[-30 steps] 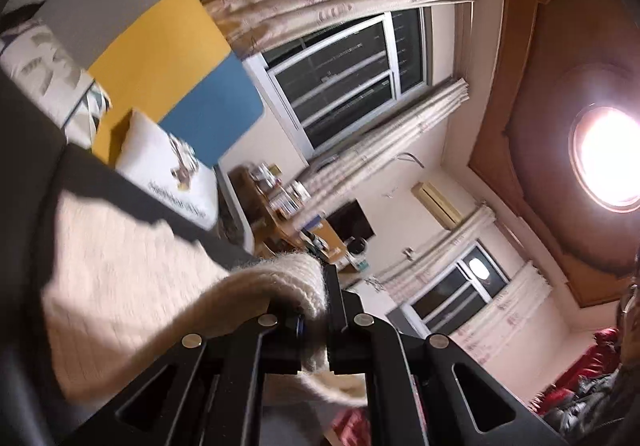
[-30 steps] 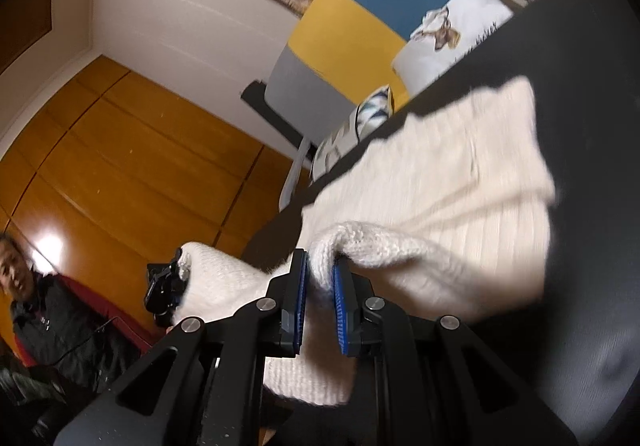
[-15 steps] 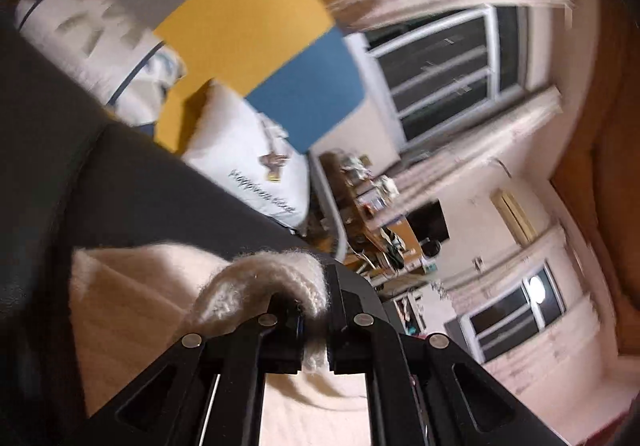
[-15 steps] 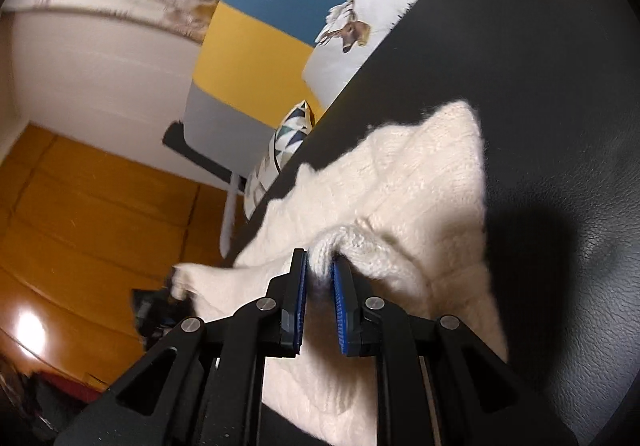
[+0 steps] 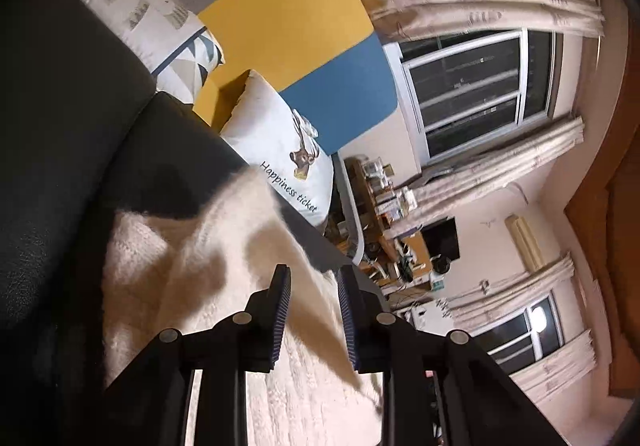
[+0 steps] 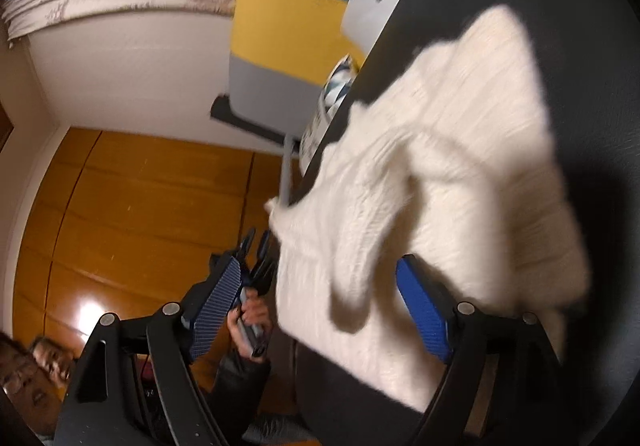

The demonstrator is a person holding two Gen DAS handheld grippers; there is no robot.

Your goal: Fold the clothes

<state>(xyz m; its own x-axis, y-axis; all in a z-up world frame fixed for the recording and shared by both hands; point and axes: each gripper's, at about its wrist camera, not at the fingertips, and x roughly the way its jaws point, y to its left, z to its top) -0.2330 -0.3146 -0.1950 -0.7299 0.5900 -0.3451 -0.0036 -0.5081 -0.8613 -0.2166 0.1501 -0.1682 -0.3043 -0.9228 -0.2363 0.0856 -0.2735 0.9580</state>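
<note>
While both tools stand parted with nothing between their pads, the left tool (image 5: 312, 286) and the right tool (image 6: 320, 298) hover just over the near edge of the cream knit sweater (image 6: 460, 166), which lies doubled on the black leather seat (image 5: 60, 126). It looks soft, thick and light, apt to slump, so a corner or hem edge seems the best hold. Farther off sit the printed cushions (image 5: 280, 150).

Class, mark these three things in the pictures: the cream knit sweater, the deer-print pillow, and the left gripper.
Cream knit sweater (image 6: 460, 150), right wrist view, on its folded upper layer.
Deer-print pillow (image 5: 276, 142), left wrist view, on its white face beside the deer.
Left gripper (image 5: 313, 282), left wrist view, midway between its open fingertips.
</note>
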